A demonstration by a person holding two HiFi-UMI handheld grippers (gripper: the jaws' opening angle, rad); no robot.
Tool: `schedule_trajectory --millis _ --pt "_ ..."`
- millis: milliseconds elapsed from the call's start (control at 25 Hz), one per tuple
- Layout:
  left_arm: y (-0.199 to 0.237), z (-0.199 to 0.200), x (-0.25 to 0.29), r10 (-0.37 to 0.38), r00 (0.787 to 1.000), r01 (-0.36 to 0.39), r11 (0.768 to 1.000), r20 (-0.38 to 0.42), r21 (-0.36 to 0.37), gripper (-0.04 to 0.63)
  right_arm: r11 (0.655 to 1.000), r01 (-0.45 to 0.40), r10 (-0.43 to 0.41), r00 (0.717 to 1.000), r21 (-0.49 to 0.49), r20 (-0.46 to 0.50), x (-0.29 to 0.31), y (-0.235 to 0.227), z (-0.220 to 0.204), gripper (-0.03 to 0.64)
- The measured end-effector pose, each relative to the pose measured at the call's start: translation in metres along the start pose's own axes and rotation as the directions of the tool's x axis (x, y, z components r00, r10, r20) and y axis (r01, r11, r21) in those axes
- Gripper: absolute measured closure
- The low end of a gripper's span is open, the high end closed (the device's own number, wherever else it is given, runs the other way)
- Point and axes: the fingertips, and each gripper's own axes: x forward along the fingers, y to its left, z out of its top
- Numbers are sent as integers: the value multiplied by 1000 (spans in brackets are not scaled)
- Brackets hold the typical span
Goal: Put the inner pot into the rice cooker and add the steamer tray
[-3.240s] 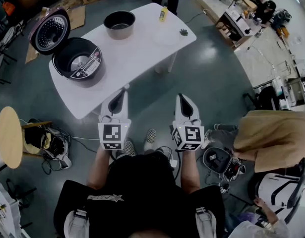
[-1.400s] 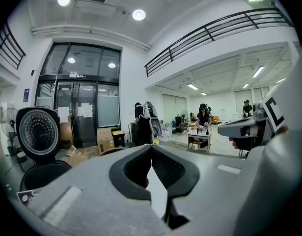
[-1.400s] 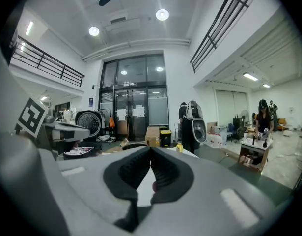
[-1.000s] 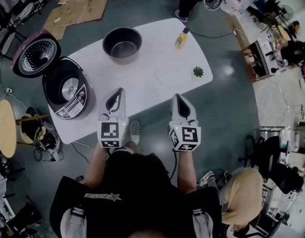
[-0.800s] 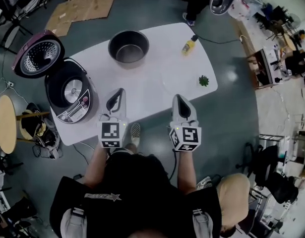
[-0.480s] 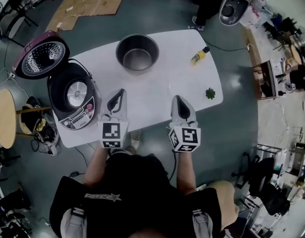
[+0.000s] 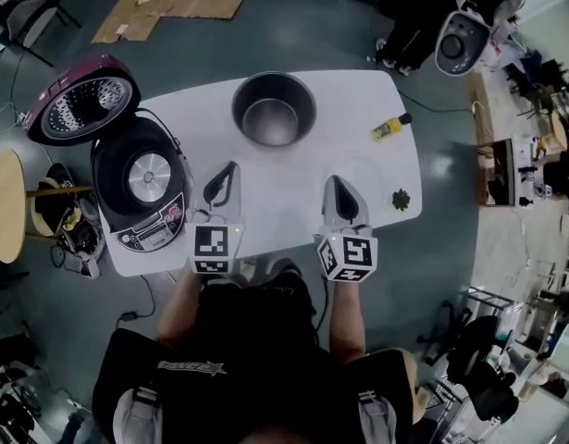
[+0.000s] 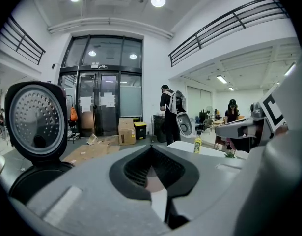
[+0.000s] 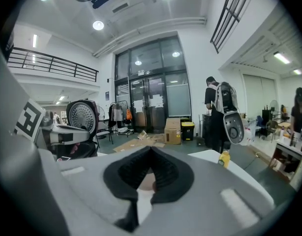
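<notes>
**A:** Head view first. Where is the inner pot?

**B:** The inner pot (image 7: pixel 273 111) stands upright at the middle of the far edge of the tabletop (image 7: pixel 275 192). The rice cooker (image 7: pixel 141 185) sits at the left end, with its lid (image 7: pixel 80 107) swung open.

**A:** And the grippers?

**B:** The left gripper (image 7: pixel 228 166) and right gripper (image 7: pixel 332 181) hang side by side over the near edge, both well apart from the pot. A yellow bottle (image 7: pixel 388 129) is near the far right corner, and a small green plant (image 7: pixel 400 199) is by the right edge.

**A:** Left gripper view?

**B:** The jaws are pressed together with nothing between them. The cooker's lid rises at the left, and the bottle stands upright to the right.

**A:** Right gripper view?

**B:** The jaws are closed on nothing. The left gripper shows at the left, in front of the lid, and the bottle is at the right.
</notes>
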Motion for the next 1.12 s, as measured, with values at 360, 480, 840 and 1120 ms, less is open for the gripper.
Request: schedule_trajectory --millis 360,480,840,1120 --pt "6 -9 40 60 997 -63 997 -48 -46 584 998 -69 69 997 -2 -41 52 -21 1 612" --pt "7 -13 59 100 993 -105 992 -67 -73 584 993 -113 114 991 16 -68 79 -32 -2 612" --pt "19 -49 108 155 973 -194 953 -173 -234 342 974 -221 226 967 57 -117 153 -46 -23 380" --pt "31 -87 135 201 944 -274 920 -263 -280 288 961 -266 275 936 71 -219 197 -54 -57 357"
